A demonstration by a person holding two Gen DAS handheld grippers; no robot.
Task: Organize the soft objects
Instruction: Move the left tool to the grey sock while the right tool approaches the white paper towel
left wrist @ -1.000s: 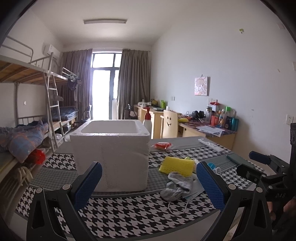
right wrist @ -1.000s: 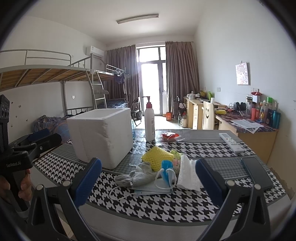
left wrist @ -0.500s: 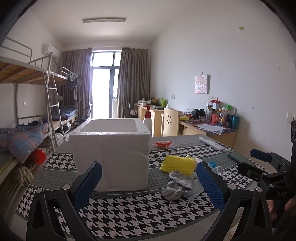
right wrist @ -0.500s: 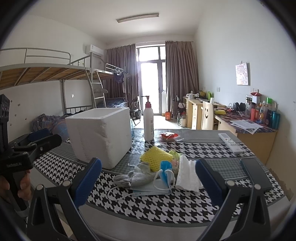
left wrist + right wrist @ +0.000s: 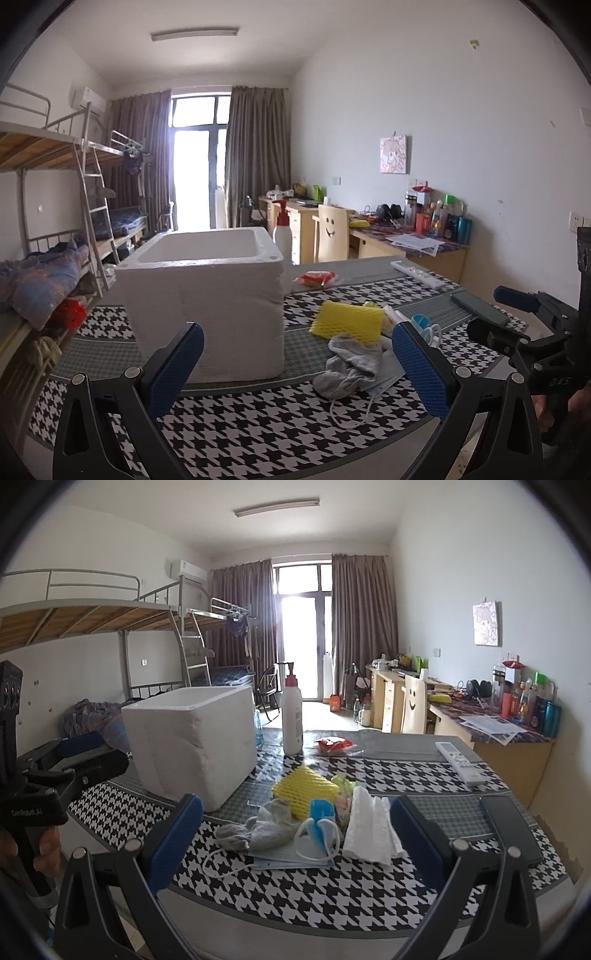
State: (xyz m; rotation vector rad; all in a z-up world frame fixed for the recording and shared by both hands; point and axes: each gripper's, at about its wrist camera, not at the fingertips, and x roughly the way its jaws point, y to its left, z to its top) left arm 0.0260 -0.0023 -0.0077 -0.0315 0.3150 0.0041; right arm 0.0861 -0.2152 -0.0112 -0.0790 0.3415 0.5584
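A pile of soft things lies mid-table: a yellow foam net sleeve [image 5: 347, 322] [image 5: 303, 788], a grey sock [image 5: 351, 363] [image 5: 258, 829], blue face masks [image 5: 317, 836] [image 5: 423, 326] and folded white tissue [image 5: 369, 827]. A white foam box [image 5: 210, 295] [image 5: 192, 740], open-topped, stands left of the pile. My left gripper [image 5: 295, 369] is open and empty, in front of the box and the sock. My right gripper [image 5: 295, 842] is open and empty, above the table's near edge facing the pile. Each gripper shows at the other view's edge.
A pump bottle [image 5: 291, 716] stands behind the box, with a red snack packet [image 5: 332, 744] beside it. A white remote [image 5: 460, 762] and a dark phone [image 5: 511, 827] lie at the right on the houndstooth tablecloth [image 5: 332, 886]. Bunk beds stand left, desks right.
Both grippers have drifted slightly; the left view's table sits a little lower in frame. Both stay open and empty. Nothing on the table has moved.
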